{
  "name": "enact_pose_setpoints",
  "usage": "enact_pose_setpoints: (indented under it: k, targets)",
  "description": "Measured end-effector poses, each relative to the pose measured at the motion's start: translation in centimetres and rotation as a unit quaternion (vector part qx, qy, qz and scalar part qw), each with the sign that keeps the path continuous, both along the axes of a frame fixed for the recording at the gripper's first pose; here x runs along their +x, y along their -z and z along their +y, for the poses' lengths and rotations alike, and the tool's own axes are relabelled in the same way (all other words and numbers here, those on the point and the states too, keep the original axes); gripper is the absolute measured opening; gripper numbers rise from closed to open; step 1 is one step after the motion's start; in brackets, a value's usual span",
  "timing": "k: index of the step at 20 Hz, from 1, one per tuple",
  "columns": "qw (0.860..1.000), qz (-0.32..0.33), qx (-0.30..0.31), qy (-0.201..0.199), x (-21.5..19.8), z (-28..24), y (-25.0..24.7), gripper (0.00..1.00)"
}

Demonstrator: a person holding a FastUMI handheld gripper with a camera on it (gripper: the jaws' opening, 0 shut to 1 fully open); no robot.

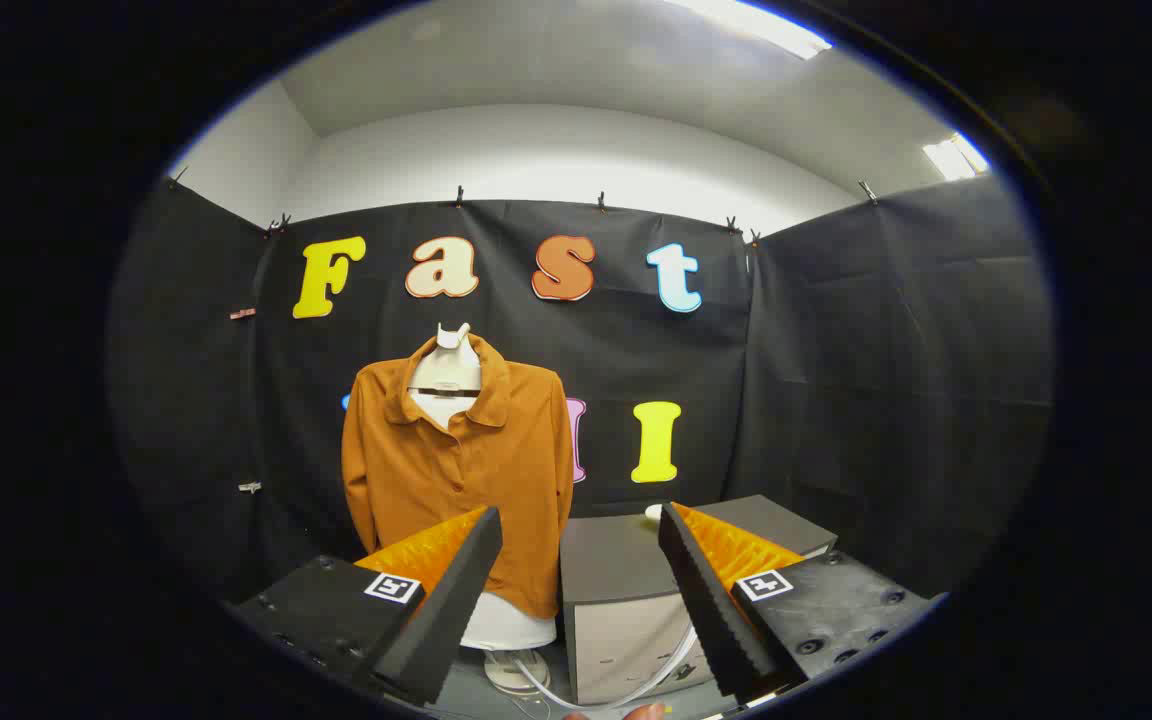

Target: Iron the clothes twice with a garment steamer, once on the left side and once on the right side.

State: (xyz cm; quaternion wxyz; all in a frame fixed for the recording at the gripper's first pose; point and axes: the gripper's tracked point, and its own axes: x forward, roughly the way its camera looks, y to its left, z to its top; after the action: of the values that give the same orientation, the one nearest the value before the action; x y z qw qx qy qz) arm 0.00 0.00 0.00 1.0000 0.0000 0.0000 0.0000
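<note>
The gripper (576, 520) is held spread and empty, its fingers framing the orange shirt (456, 470) hung on a white mannequin bust (448, 385) beyond them, presumably for steaming, while the steamer is barely made out atop the grey cabinet (626, 590), its white hose (626, 680) partly hidden.

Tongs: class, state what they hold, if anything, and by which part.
Nothing is held: the tongs stand open with empty space between them, well short of the orange shirt.
</note>
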Motion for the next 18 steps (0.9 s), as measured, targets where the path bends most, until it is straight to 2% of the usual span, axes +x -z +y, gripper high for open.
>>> enact_pose_setpoints:
  k: [18]
  targets:
    - [1.000,0.001,-0.002,0.001,0.24,0.28,-0.27,0.99]
